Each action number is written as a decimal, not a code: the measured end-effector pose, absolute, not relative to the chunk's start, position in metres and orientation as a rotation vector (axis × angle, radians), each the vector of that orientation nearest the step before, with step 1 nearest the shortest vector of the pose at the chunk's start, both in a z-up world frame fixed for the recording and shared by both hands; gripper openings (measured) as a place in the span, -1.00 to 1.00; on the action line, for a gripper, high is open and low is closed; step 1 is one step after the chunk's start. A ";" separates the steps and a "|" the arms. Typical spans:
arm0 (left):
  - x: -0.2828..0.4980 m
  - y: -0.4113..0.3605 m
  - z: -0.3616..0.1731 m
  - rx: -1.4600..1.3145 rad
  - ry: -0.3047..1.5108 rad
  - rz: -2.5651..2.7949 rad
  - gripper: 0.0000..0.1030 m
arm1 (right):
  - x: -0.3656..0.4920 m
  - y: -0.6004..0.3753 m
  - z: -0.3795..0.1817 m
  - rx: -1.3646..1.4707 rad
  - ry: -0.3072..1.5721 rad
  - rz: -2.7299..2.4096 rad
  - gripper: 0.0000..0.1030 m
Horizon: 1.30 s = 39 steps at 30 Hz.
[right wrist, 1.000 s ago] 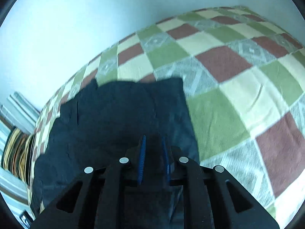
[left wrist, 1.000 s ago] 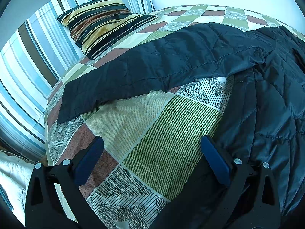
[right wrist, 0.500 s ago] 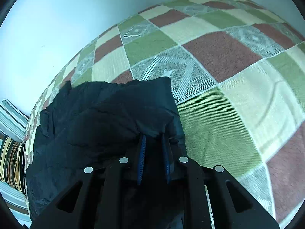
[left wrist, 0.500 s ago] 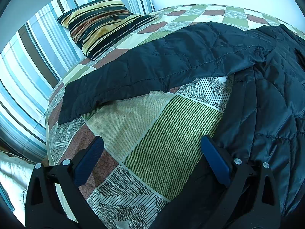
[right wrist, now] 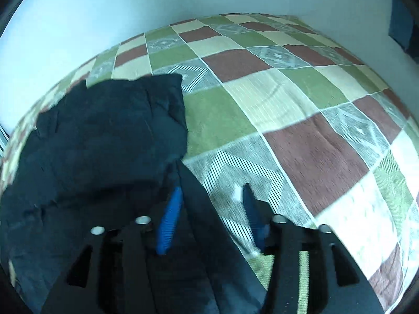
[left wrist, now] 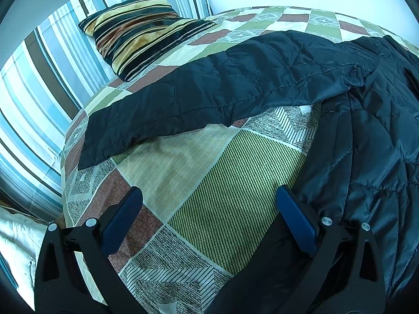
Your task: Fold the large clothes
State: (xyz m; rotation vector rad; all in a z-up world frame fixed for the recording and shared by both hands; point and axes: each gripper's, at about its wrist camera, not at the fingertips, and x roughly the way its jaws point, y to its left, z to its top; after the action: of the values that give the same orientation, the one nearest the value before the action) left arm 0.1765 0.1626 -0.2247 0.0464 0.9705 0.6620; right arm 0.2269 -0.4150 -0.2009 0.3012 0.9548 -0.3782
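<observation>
Through the left wrist camera I saw the left claw (left wrist: 209,219) spread wide and gripping nothing, its two blue pads (left wrist: 121,221) hanging over the checked bedspread (left wrist: 225,196). The black quilted jacket (left wrist: 366,157) lay on the bed to the right, and one long sleeve (left wrist: 209,99) stretched leftward across the cover toward a striped pillow (left wrist: 141,31). The jacket's right side ran out of the frame, so I could not see its full shape. The right-hand pad sat just beside the jacket's edge; whether it touched the cloth I could not tell. A blue striped sheet (left wrist: 31,104) showed at the far left, cut off by the lens rim.

Through the right wrist camera the picture was smeared by motion. The right claw (right wrist: 212,206) was opening, its jaws parted, and a fold of the jacket (right wrist: 104,144) still lay between them beside the left pad, though the pads no longer pressed on it. The jacket filled the lower left of that view in a bunched heap, its lower part hidden behind the claw's black frame. The bedspread (right wrist: 301,110) ran off to the right, up to a pale wall (right wrist: 131,7).
</observation>
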 end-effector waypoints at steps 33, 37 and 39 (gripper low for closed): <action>0.106 0.322 -0.204 -0.555 0.814 0.499 0.96 | 0.224 -0.402 -0.231 0.187 0.926 -0.476 0.53; 0.097 0.372 -0.210 -0.700 0.760 0.450 0.85 | 0.224 -0.402 -0.231 0.186 0.926 -0.476 0.53; 0.098 0.389 -0.214 -0.753 0.743 0.413 0.76 | 0.223 -0.403 -0.231 0.184 0.926 -0.477 0.53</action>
State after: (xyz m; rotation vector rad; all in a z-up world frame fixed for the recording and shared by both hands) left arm 0.0982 0.3888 -0.2138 -0.7530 0.7431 0.4131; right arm 0.2235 -0.4026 -0.2307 0.1842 0.9261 -0.4767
